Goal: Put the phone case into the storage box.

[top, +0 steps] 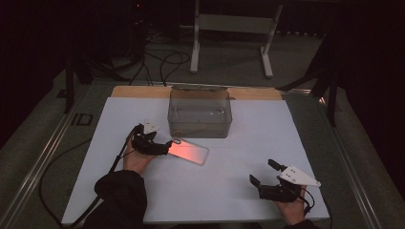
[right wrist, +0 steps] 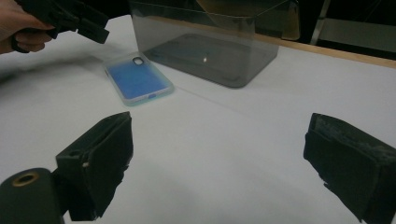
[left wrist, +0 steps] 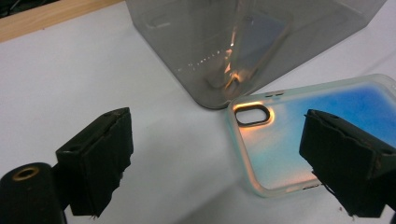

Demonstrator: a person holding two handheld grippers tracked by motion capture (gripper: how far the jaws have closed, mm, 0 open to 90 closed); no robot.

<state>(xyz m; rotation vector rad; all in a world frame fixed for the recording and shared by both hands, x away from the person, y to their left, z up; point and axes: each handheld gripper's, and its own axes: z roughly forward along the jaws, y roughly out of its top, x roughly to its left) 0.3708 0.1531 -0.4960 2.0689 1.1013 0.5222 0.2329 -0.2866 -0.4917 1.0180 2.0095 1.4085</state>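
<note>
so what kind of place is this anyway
Probably a recording or lab workspace, not a home: a white sheet covers a table, black cables trail over the floor behind, a white metal stand stands there, and dark curtains surround it.

High view overhead, gripper views low, close, sharing phone case (top: pixel 190 152)

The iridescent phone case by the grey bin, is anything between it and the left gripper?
Nothing visible stands between them. The left gripper sits open at the camera-hole end of the translucent iridescent phone case, which lies flat on the white table sheet beside the smoky translucent plastic bin.
</note>
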